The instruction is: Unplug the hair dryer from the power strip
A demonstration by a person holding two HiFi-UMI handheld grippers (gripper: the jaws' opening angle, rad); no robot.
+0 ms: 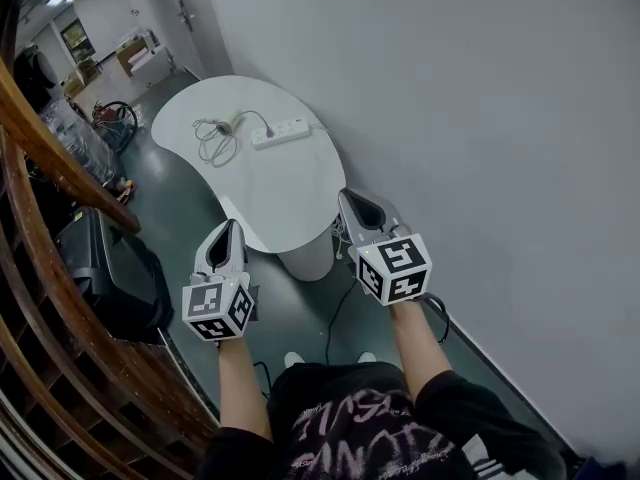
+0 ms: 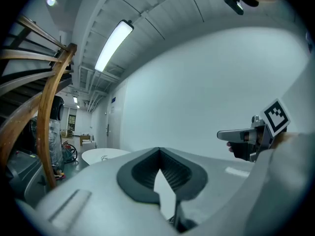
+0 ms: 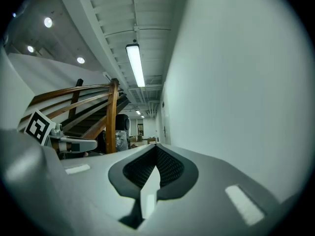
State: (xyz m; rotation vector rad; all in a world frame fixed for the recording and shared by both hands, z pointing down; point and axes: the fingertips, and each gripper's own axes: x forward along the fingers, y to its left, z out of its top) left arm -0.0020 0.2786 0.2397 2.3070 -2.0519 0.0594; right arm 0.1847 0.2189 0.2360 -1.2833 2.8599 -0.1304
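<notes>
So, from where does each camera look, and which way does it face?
Head view: on the person's head, facing steeply down at the white table and power strip; both forearms, the left tool and the right tool show.
Left gripper view: on the left tool, facing level along its shut jaws; the right tool shows.
Right gripper view: on the right tool, level along its shut jaws; the left tool shows.
Shared: head and left gripper views both show the table; all show the wooden railing.
</notes>
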